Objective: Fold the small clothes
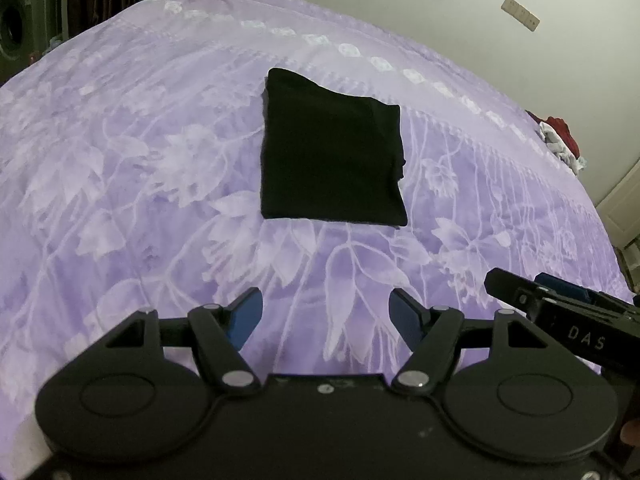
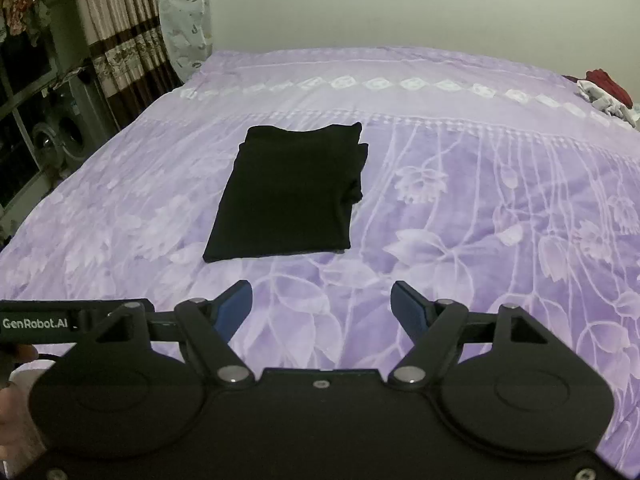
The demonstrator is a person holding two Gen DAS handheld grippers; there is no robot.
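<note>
Black cloth garment (image 2: 288,192), folded to neat rectangle, centre frame on lilac floral bedspread (image 2: 480,208). Left claw (image 1: 325,316) & right claw (image 2: 321,306) both wide, empty, well short of it. Fold looks done; next prob. fetch another piece.

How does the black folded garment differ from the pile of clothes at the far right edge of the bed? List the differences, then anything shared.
1. The black folded garment is one plain colour; the pile of clothes mixes red and white.
2. The black folded garment lies flat in a neat rectangle; the pile of clothes is bunched and untidy.
3. The black folded garment sits mid-bed; the pile of clothes sits at the far right edge.

Both rest on the purple floral bedspread.
</note>
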